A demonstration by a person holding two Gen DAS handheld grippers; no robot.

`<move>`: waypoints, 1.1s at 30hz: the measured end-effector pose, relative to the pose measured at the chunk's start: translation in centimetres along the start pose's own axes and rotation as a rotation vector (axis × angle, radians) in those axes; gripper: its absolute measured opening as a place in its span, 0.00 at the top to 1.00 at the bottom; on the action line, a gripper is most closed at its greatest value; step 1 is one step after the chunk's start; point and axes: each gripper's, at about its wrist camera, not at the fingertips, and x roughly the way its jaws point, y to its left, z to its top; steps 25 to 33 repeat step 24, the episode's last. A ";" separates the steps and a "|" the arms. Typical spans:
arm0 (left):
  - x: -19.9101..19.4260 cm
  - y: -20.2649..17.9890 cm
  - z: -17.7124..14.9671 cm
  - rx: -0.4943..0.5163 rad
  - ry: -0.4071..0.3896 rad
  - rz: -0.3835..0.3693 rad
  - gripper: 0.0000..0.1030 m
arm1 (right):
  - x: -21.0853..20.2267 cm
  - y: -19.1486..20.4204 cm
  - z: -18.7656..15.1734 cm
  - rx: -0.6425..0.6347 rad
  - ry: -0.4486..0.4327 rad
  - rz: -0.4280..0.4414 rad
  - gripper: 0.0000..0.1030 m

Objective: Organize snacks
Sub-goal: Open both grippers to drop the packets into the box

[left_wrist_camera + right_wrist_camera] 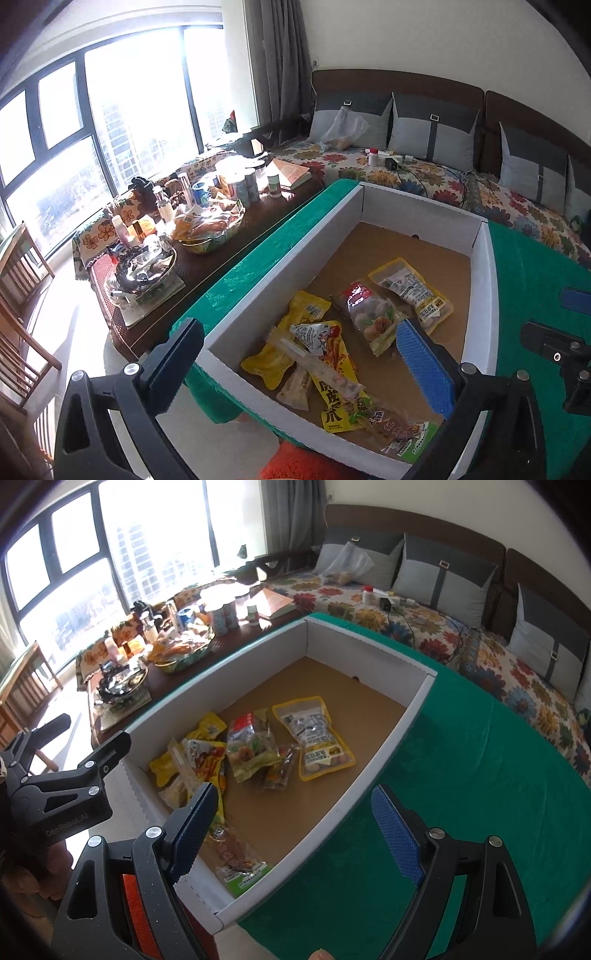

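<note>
A green cloth (461, 775) is spread under a shallow white-walled box (388, 731), where the snack packets (251, 749) are heaped toward the lower left of the right wrist view, long axes mostly running toward the far wall. Both the right gripper (291, 830) and the left gripper (306, 354) are seen spread wide and empty above the near wall. The left is judged nearer the heap; bare cardboard floor (332, 686) is left open toward the far end.
</note>
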 end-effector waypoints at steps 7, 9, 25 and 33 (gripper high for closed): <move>-0.1 -0.1 0.1 0.011 0.000 -0.004 0.00 | 0.0 0.1 -0.1 -0.003 -0.001 0.000 0.15; -0.1 -0.2 0.1 0.015 -0.001 -0.004 0.00 | 0.1 0.3 -0.1 -0.008 0.000 -0.001 0.15; 0.4 0.2 -0.1 -0.004 0.016 -0.014 0.00 | 0.8 0.9 0.0 -0.013 0.015 0.004 0.15; 0.4 0.2 -0.1 -0.004 0.016 -0.014 0.00 | 0.8 0.9 0.0 -0.013 0.015 0.004 0.15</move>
